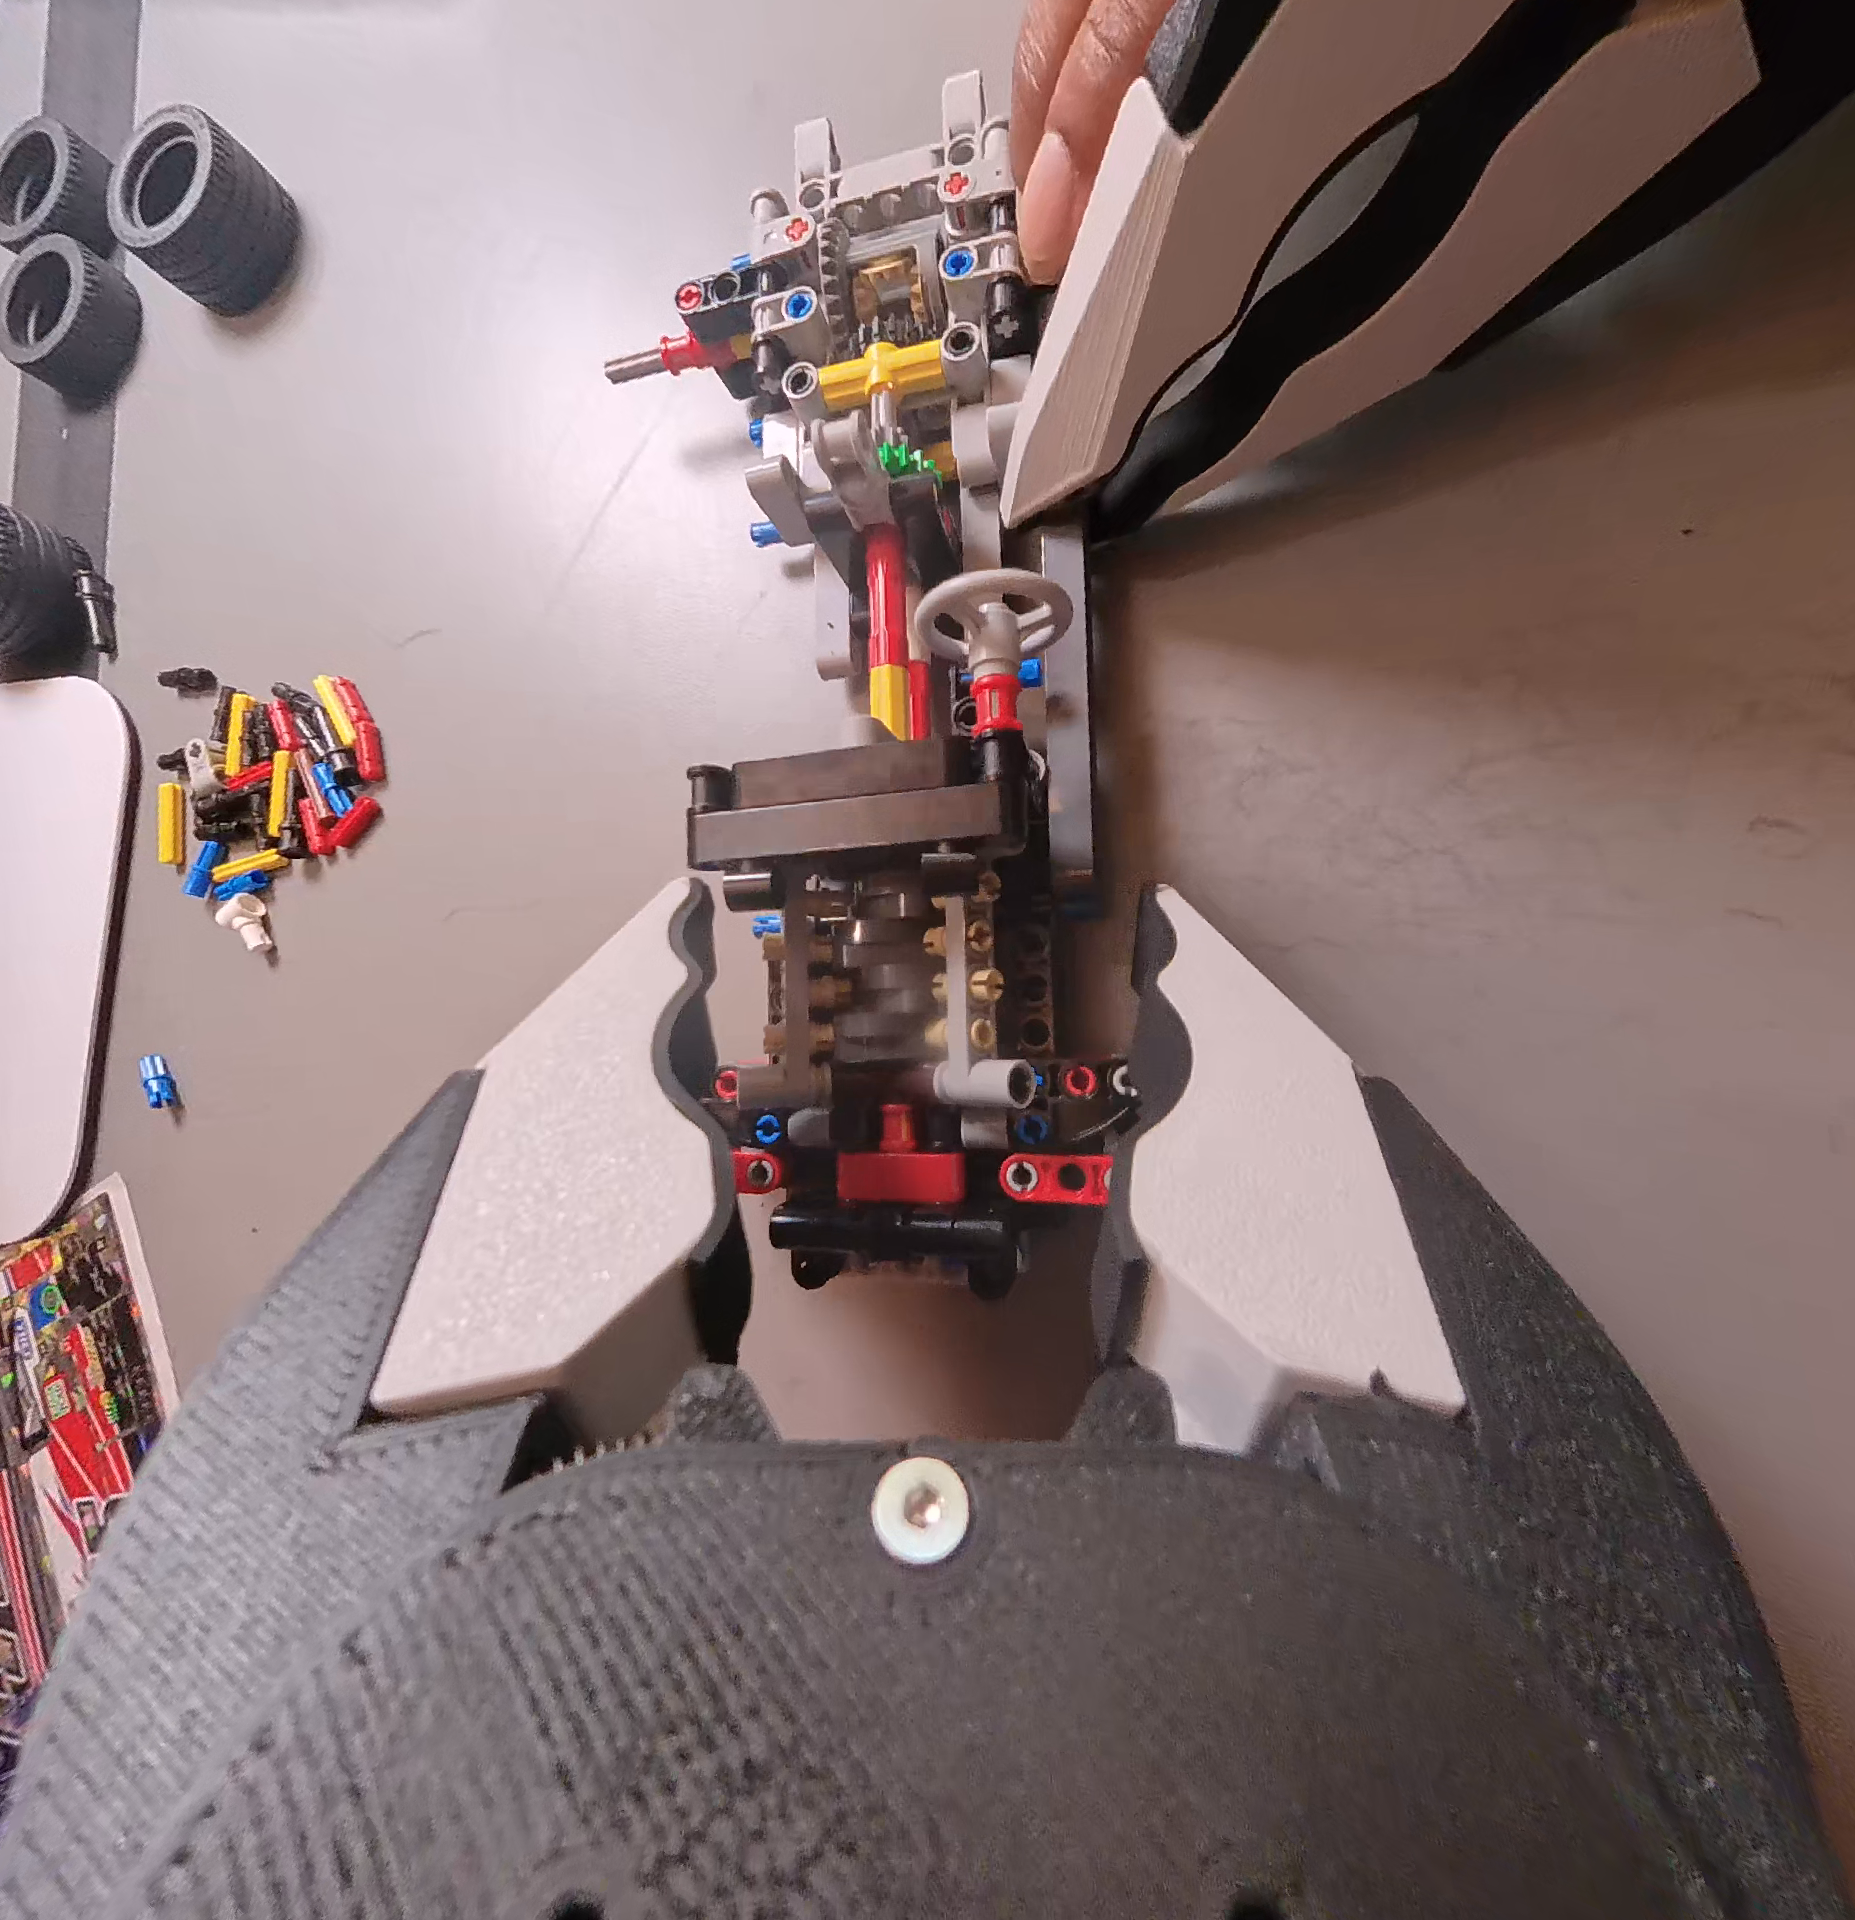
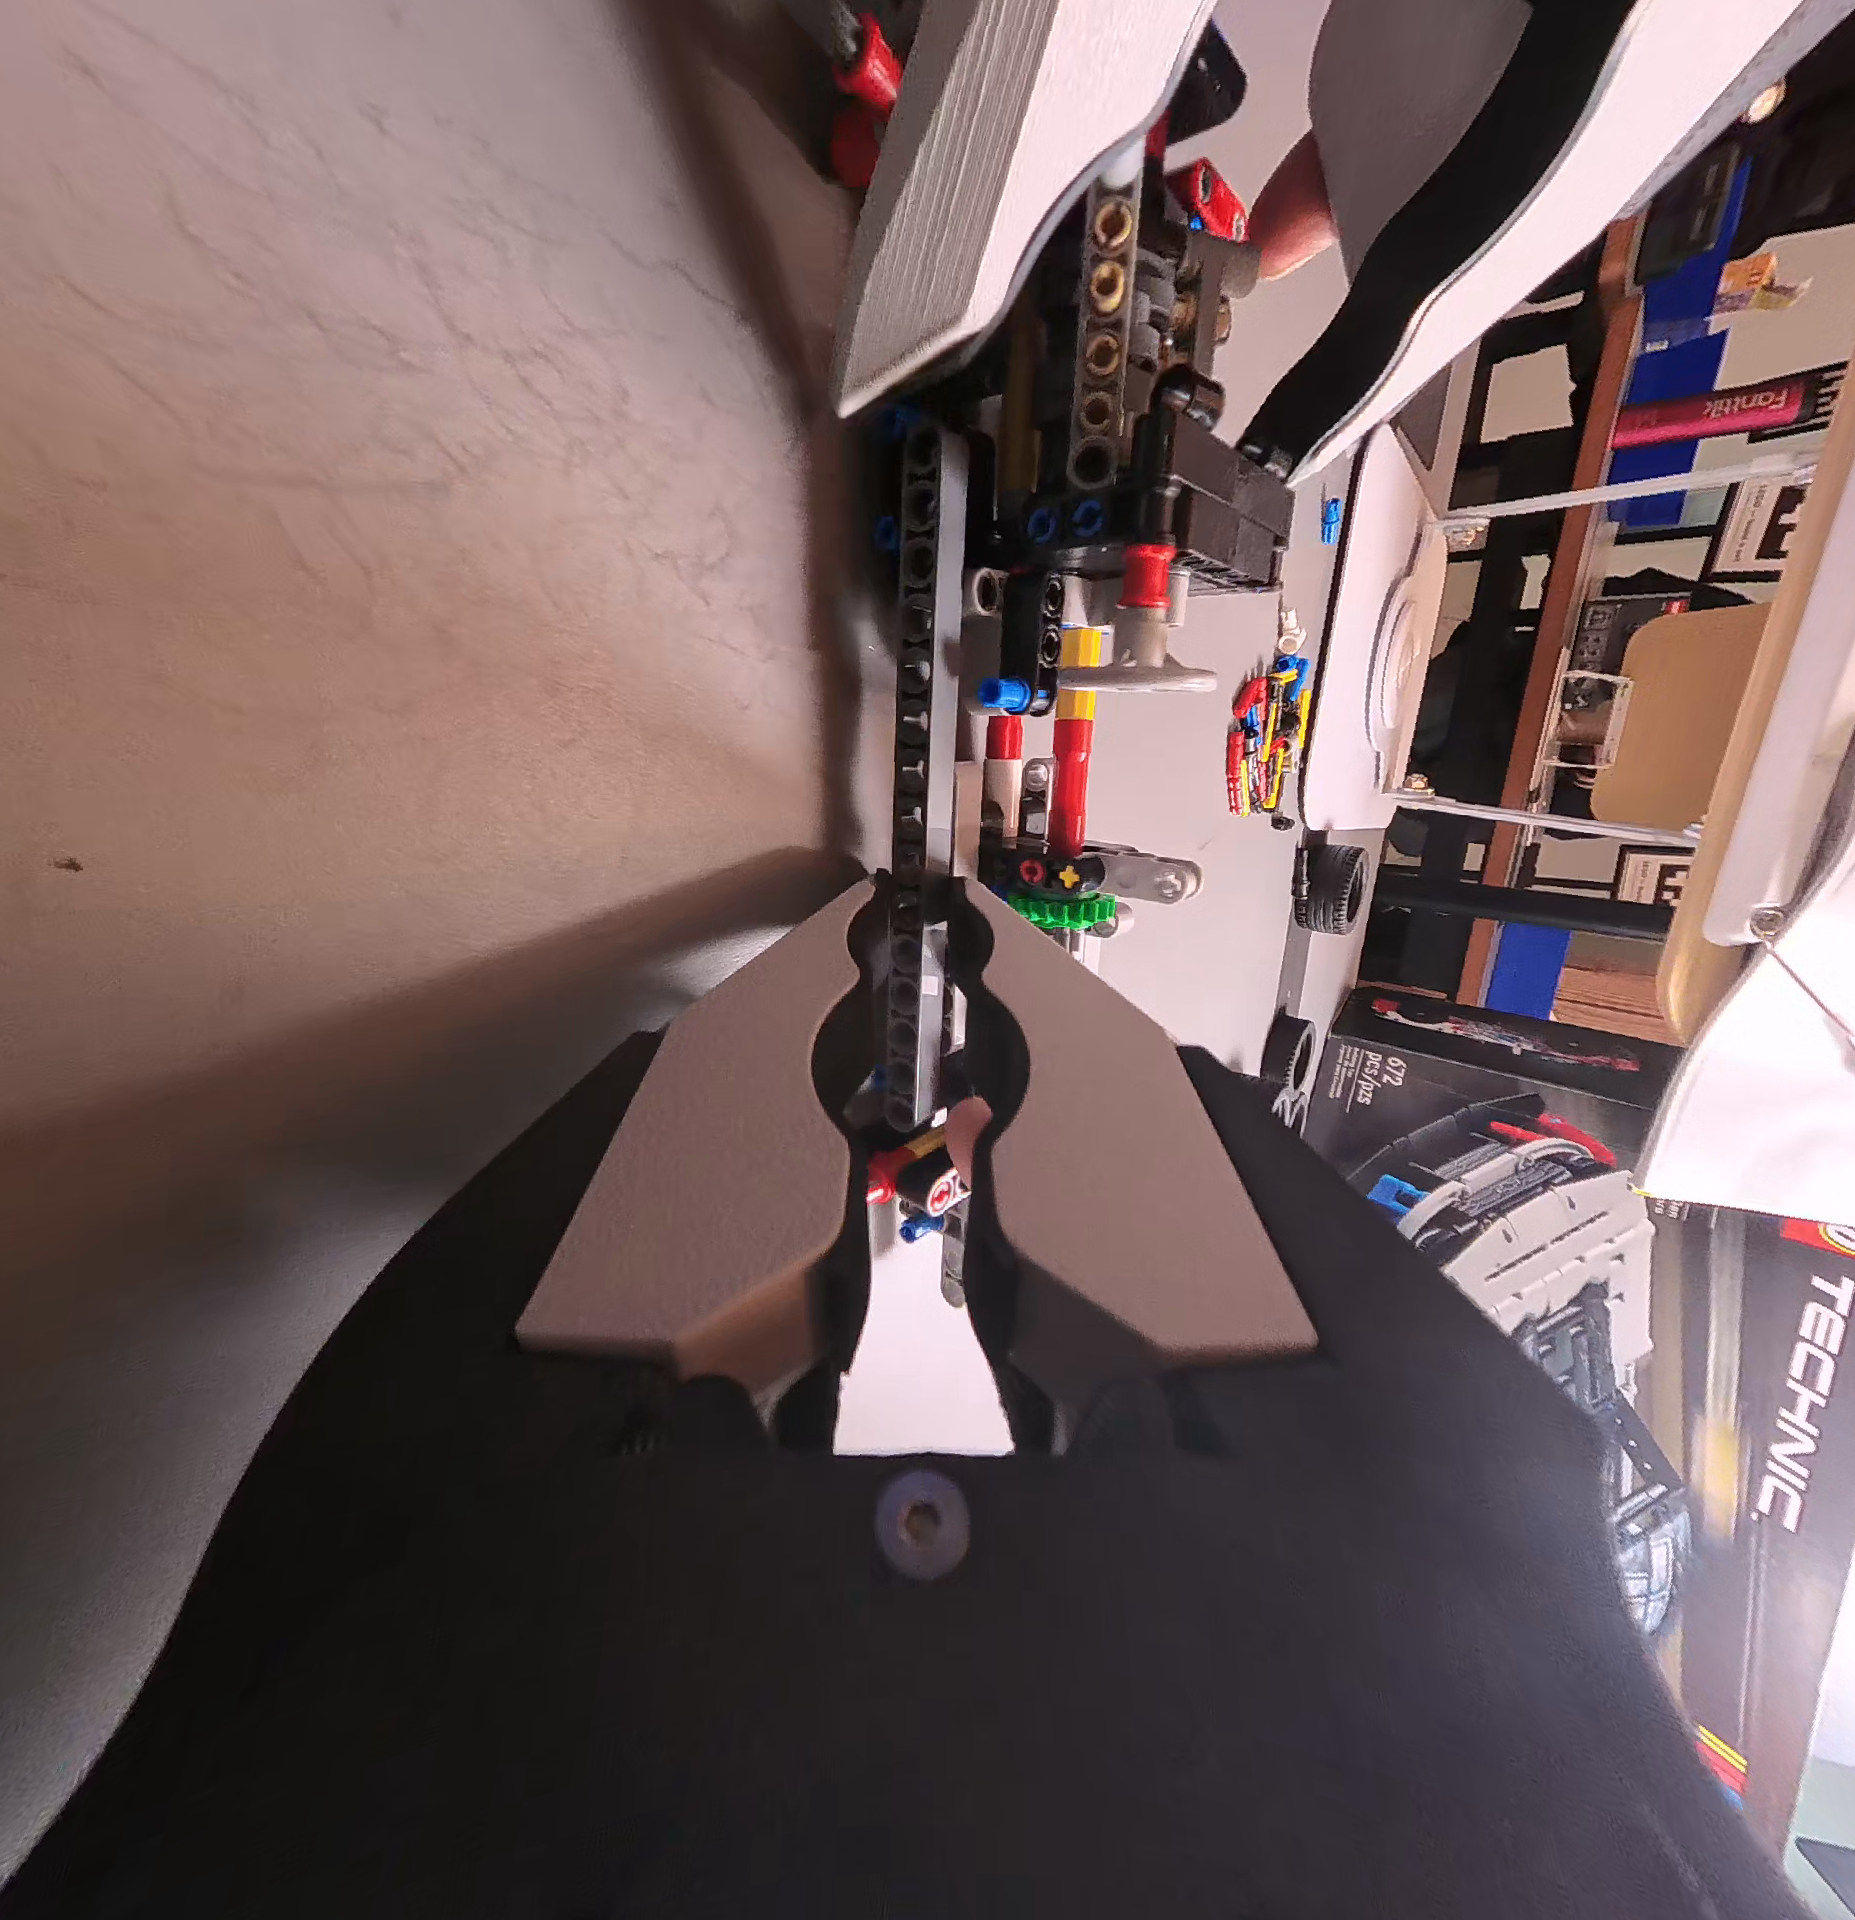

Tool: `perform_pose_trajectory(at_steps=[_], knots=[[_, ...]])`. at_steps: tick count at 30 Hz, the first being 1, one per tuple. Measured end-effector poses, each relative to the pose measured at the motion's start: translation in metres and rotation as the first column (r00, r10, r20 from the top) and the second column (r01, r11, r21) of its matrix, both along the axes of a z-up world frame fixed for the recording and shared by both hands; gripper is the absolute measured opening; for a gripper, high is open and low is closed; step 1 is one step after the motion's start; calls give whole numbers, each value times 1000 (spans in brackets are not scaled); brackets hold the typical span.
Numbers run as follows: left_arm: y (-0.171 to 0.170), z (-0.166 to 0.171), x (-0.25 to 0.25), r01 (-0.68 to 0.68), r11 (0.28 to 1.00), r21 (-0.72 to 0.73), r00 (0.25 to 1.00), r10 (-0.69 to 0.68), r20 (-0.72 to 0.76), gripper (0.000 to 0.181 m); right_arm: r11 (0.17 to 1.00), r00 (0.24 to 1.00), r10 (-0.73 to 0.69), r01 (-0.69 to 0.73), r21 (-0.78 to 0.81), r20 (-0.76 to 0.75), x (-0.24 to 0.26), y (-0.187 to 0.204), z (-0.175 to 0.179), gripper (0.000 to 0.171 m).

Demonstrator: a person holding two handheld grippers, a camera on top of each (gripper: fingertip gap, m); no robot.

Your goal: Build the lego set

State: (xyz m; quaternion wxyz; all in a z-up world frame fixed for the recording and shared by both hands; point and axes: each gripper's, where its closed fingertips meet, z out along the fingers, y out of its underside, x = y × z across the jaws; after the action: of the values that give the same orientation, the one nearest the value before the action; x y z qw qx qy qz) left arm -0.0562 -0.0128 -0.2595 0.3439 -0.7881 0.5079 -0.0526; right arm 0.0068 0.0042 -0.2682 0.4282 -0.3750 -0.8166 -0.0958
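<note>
Left tool [image 1: 923, 1049] spread wide; right tool [image 2: 918, 914] pinched nearly closed.

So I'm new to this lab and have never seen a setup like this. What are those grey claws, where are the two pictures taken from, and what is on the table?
The claws are two-finger grippers that a person holds, one in each hand; there is no robot arm. Each carries a camera looking along its fingers, so each picture is one gripper's own view.

In the left wrist view, the left gripper straddles the near end of a half-built lego car; whether its fingers actually touch it is hard to tell. The other gripper comes in at the top right, with a person's fingers beside it.

In the right wrist view, the right gripper is shut on a long dark beam along the car's side.

On the table lie tyres, a pile of small pins and a sticker sheet. The set's box shows in the right view.
</note>
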Motion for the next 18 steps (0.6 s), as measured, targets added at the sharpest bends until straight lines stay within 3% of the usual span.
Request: perform_pose_trajectory(at_steps=[1,18], knots=[[-1,0,0,0,1000,-2,1000,0,6,82,1000,1000,1,-1,2,5,0,0,0,8],[-4,-3,-2,-11,999,-37,1000,12,15,89,997,997,-35,30,69,69,1,-6,-1,8]])
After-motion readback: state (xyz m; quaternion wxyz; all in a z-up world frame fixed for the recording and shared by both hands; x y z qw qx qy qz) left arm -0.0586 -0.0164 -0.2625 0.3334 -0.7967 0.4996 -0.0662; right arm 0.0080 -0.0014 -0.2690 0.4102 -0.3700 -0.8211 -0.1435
